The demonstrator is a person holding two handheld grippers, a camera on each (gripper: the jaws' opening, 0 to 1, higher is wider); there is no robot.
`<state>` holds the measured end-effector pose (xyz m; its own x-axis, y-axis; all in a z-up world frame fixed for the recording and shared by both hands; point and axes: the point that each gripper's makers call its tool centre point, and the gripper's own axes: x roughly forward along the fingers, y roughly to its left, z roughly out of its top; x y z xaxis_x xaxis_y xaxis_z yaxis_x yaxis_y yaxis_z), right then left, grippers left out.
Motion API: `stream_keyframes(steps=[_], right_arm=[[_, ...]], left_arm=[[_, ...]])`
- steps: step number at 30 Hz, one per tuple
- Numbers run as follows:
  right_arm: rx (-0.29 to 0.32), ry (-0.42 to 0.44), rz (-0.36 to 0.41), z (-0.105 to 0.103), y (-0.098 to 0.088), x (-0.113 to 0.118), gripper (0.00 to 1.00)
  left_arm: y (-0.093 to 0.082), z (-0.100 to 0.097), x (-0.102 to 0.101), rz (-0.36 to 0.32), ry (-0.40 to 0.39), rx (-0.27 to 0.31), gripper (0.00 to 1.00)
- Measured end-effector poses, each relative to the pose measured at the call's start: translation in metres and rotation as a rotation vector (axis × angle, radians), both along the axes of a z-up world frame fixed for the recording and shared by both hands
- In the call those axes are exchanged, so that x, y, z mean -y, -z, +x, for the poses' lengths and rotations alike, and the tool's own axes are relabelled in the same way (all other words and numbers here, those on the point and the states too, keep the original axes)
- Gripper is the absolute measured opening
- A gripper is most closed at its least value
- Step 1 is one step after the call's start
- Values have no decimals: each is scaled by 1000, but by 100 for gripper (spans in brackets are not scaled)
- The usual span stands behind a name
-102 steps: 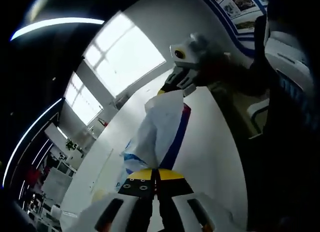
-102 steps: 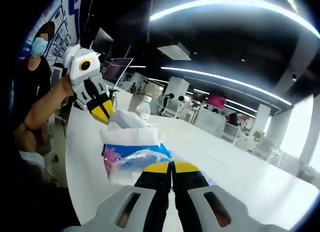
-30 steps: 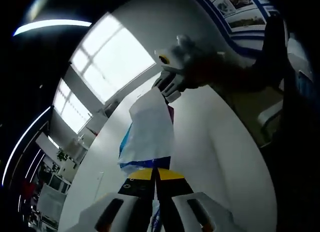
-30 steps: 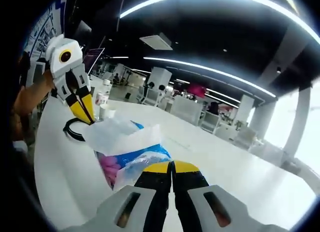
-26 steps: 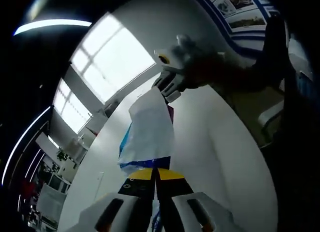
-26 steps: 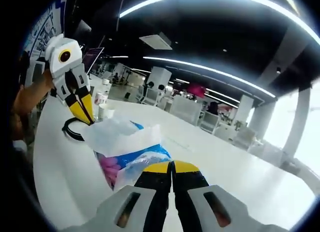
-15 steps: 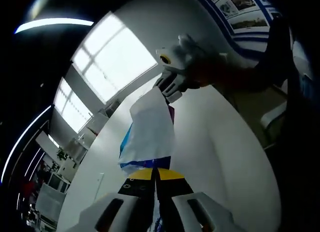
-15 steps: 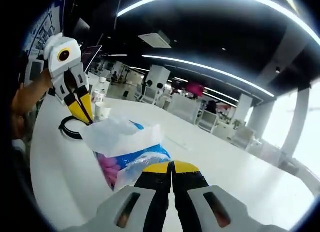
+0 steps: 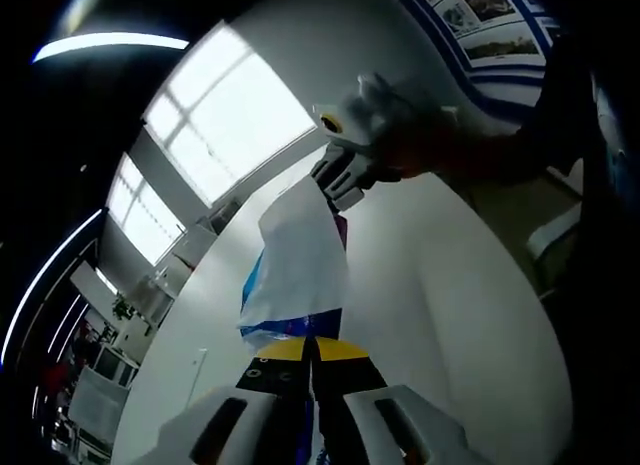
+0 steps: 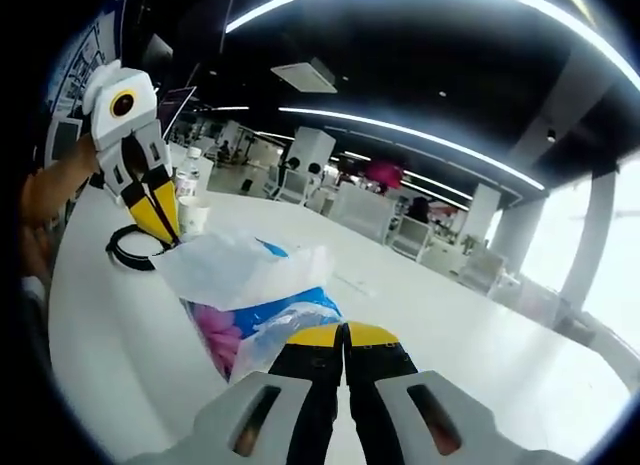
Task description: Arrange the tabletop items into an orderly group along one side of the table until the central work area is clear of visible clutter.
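A crumpled plastic bag (image 9: 295, 270), white with blue and pink print, hangs stretched between both grippers above the white table (image 9: 440, 315). My left gripper (image 9: 312, 343) is shut on its near end in the left gripper view. At the bag's far end a hand holds the right gripper (image 9: 332, 190), also shut on it. In the right gripper view my right gripper (image 10: 343, 330) is shut on the bag (image 10: 250, 275), and the left gripper (image 10: 163, 228) pinches the far corner with its yellow tips.
A black cable loop (image 10: 125, 253) lies on the table (image 10: 110, 335) beyond the bag, with a paper cup (image 10: 193, 216) and a bottle (image 10: 186, 173) behind it. A person's forearm (image 10: 50, 195) is at the left. Desks and chairs fill the room behind.
Both grippers stay shut on the bag. Over the last seconds both views have swung, and the cable loop and cup have come into the right gripper view.
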<state>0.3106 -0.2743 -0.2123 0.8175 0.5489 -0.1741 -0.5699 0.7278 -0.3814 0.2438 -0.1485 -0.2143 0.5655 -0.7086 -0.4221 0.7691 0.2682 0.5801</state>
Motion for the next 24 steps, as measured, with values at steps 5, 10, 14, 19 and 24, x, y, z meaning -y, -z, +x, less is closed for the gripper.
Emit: stream_keyframes(steps=[5,10,14,19,24], right_arm=[[2,11,-9,5,2,4,0],[11,23,-14,11,5,9,0],[17,31,-34,15,8,12,0],[36,55,-82,20,11,19,0],[10,68,-60,28,20,21,0]], left_arm=[[2,4,4,-3,1,-6,0],[3,9,10,-11,1,-5,0],[5,9,15,1,7,-2,0],[2,11,20,-12,9,3,0],[13,15,33,-14,24,-26,0]])
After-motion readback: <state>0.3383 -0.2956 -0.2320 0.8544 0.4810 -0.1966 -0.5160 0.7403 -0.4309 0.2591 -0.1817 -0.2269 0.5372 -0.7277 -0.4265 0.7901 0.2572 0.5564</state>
